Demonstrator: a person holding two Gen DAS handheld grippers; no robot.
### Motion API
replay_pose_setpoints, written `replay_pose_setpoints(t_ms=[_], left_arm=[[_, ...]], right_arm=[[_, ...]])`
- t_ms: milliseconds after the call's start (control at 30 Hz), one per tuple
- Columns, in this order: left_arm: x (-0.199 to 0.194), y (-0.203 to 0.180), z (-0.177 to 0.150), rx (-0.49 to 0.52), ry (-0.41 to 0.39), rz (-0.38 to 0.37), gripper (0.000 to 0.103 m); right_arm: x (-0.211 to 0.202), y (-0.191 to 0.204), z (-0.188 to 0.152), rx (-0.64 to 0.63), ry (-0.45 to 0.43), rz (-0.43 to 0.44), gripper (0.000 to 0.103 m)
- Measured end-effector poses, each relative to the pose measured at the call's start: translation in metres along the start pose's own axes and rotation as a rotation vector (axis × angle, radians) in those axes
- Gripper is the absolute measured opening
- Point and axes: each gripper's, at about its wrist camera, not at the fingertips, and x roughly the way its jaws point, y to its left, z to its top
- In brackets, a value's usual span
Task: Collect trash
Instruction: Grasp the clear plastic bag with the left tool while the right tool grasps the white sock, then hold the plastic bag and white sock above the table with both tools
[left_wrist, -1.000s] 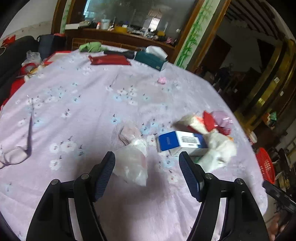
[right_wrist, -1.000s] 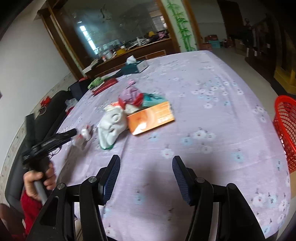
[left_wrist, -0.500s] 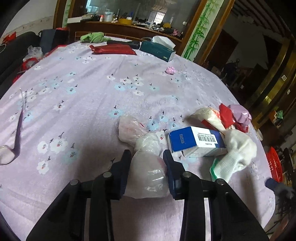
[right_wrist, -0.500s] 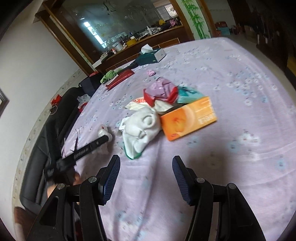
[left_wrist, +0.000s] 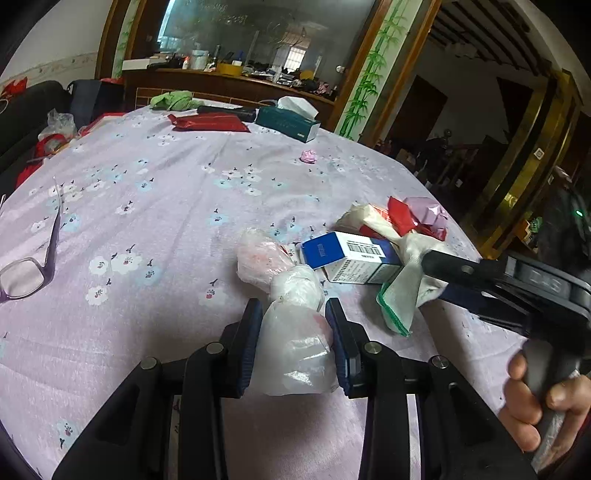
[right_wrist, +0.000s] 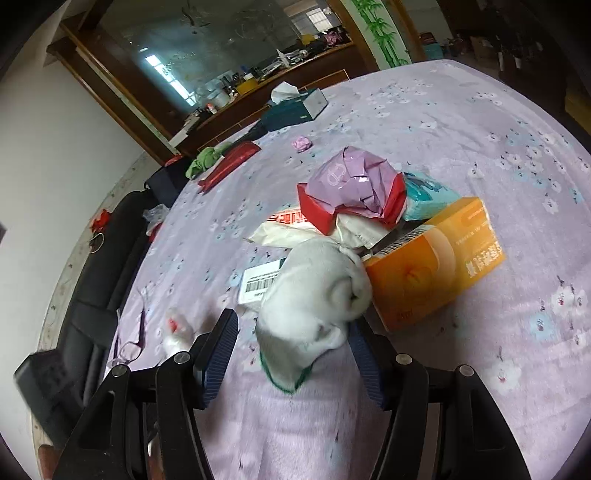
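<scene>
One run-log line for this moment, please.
left gripper: shut on clear plastic bag | right gripper: open around white cloth, ungrasped | orange box, blue box: on table

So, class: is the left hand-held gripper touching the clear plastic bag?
Touching. The left wrist view shows the left hand-held gripper with both pads pressed against the sides of the clear plastic bag.

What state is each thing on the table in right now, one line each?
left gripper: shut on the plastic bag.
right gripper: open around the white cloth.
blue box: closed, lying flat.
orange box: closed, lying flat.
tissue box: open, tissue sticking out.
glasses: unfolded.
</scene>
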Motion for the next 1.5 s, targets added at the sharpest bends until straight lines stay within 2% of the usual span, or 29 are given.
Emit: replay_pose_setpoints(t_ms=[100,133,233,467,600,733,967,1500], left_arm=[[0.001,-0.002,-0.003,0.005,0.006,-0.010,0.034],[0.001,-0.003,-0.004,0.008,0.005,-0.011,0.034],[-0.001,-0.009,-0.006,0.022,-0.004,-0.015,0.034],[-0.009,-0.036,-0.008,0.073,-0.018,-0.048,0.034],[-0.013,-0.057,-0.009,0.110,-0.025,-0.074,0.034],[-0.011,-0.076,-0.011,0.149,-0.019,-0.089,0.034],[-0.006,-0.099,-0.015,0.194,0.003,-0.089,0.034],[-0.001,-0.118,-0.017,0.236,0.018,-0.068,0.034]], right_arm=[[0.007,-0.003,-0.001,-0.015,0.021,-0.016,0.032],[0.006,-0.005,-0.001,-0.015,0.025,-0.011,0.026],[-0.003,-0.008,-0.005,-0.033,0.025,-0.001,0.021],[-0.052,-0.007,-0.026,-0.140,-0.061,-0.018,0.020],[-0.080,-0.014,-0.035,-0.198,-0.141,-0.093,0.020],[-0.095,-0.026,-0.042,-0.207,-0.178,-0.139,0.020],[-0.108,-0.044,-0.046,-0.178,-0.192,-0.149,0.020],[-0.114,-0.057,-0.049,-0.164,-0.192,-0.125,0.020]])
